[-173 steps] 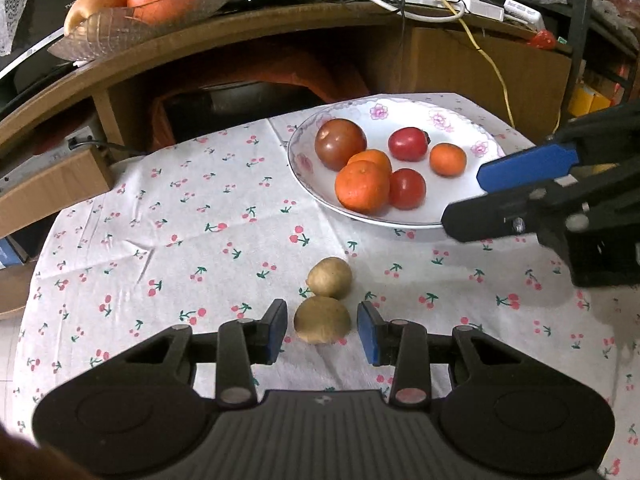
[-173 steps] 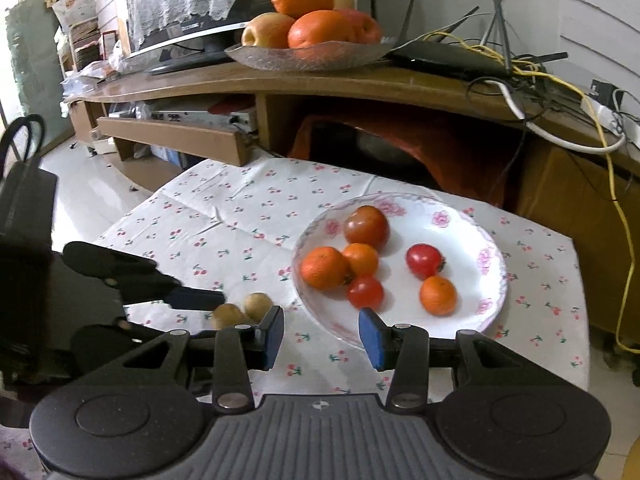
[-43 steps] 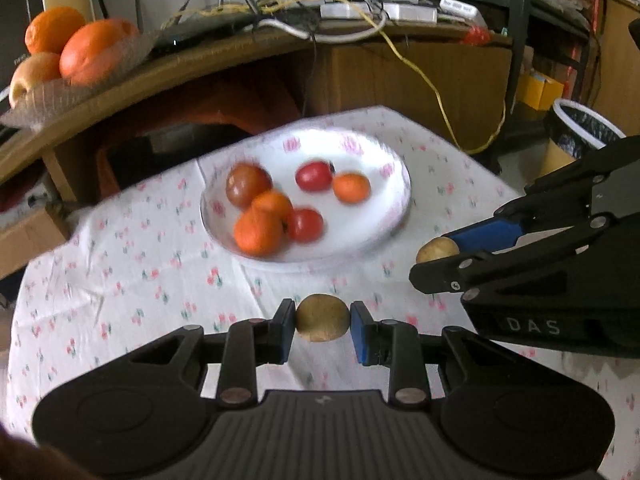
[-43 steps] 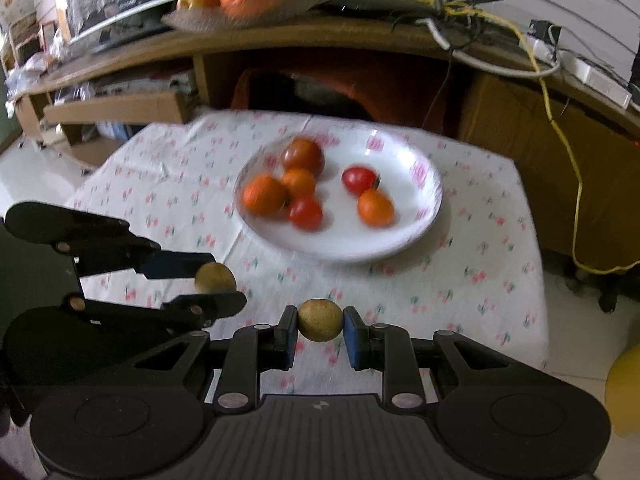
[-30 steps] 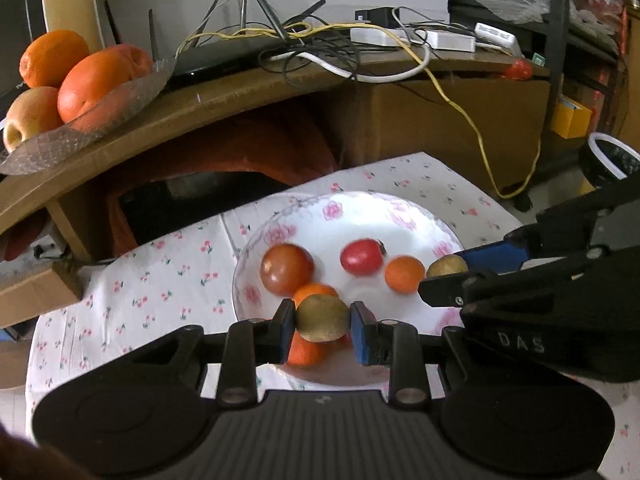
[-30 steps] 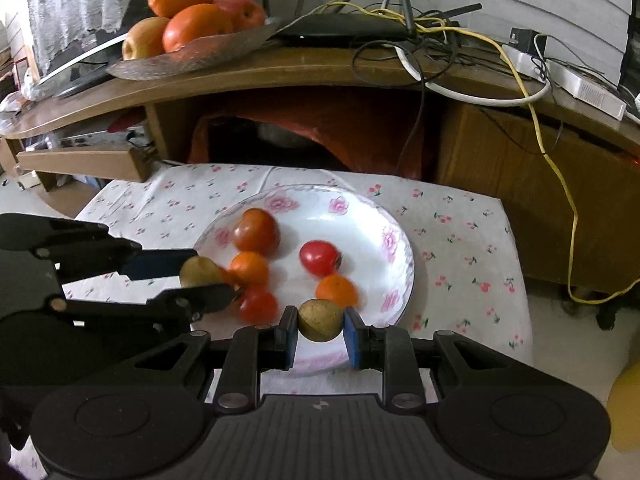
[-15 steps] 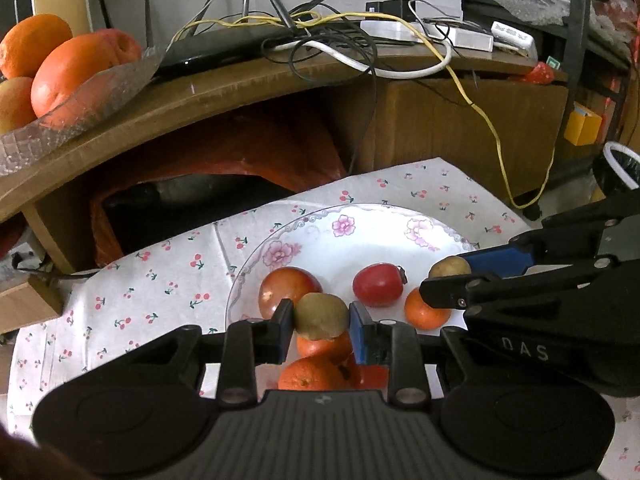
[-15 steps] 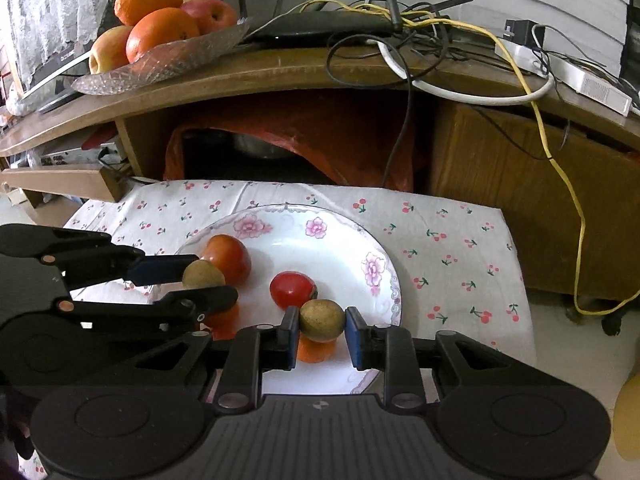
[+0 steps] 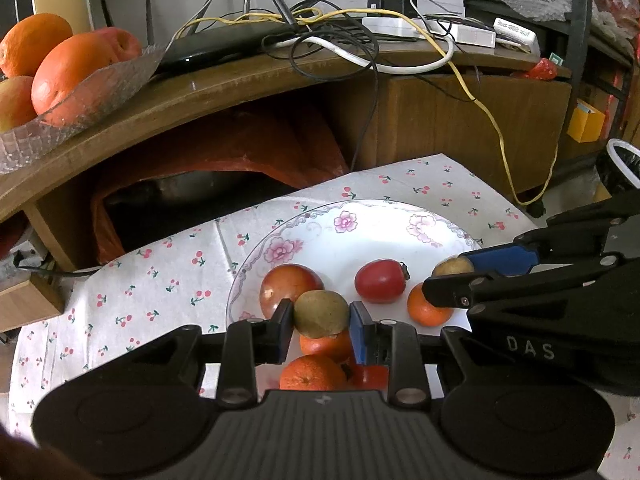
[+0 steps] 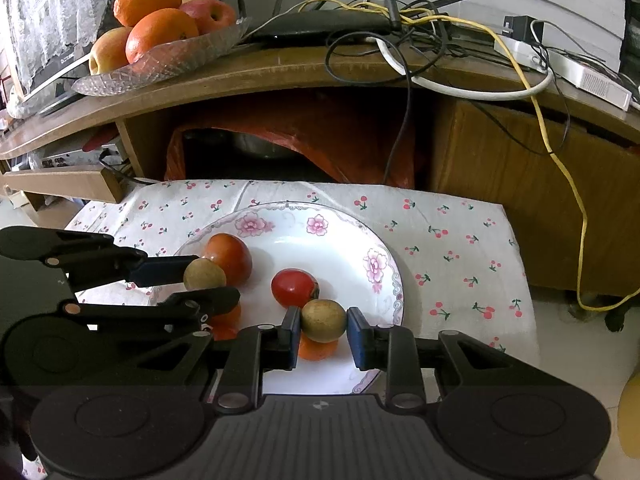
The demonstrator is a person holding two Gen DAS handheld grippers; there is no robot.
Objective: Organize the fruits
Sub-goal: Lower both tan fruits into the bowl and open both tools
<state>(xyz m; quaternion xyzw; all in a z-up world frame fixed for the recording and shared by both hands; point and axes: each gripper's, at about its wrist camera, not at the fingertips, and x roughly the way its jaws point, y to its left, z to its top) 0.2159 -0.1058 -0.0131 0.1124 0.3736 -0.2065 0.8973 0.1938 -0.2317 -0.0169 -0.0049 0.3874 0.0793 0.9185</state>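
Note:
My left gripper (image 9: 321, 325) is shut on a brown kiwi (image 9: 321, 313) and holds it over the white flowered plate (image 9: 360, 228). My right gripper (image 10: 323, 330) is shut on a second kiwi (image 10: 323, 320) over the same plate (image 10: 344, 236). The plate holds a large reddish tomato (image 9: 290, 289), a red tomato (image 9: 380, 281) and several small oranges (image 9: 428, 312). The right gripper (image 9: 460, 276) with its kiwi shows in the left wrist view. The left gripper (image 10: 208, 282) with its kiwi (image 10: 204, 275) shows in the right wrist view.
The plate sits on a cherry-print tablecloth (image 9: 160, 280) (image 10: 460, 240). Behind it a wooden shelf (image 9: 248, 76) carries a glass dish of oranges and apples (image 10: 160, 32), a router and tangled cables (image 10: 400, 40). A red bag (image 10: 304, 136) lies under the shelf.
Both grippers, each still holding its kiwi, have moved forward and lower over the plate. The plate looks larger and closer in both views.

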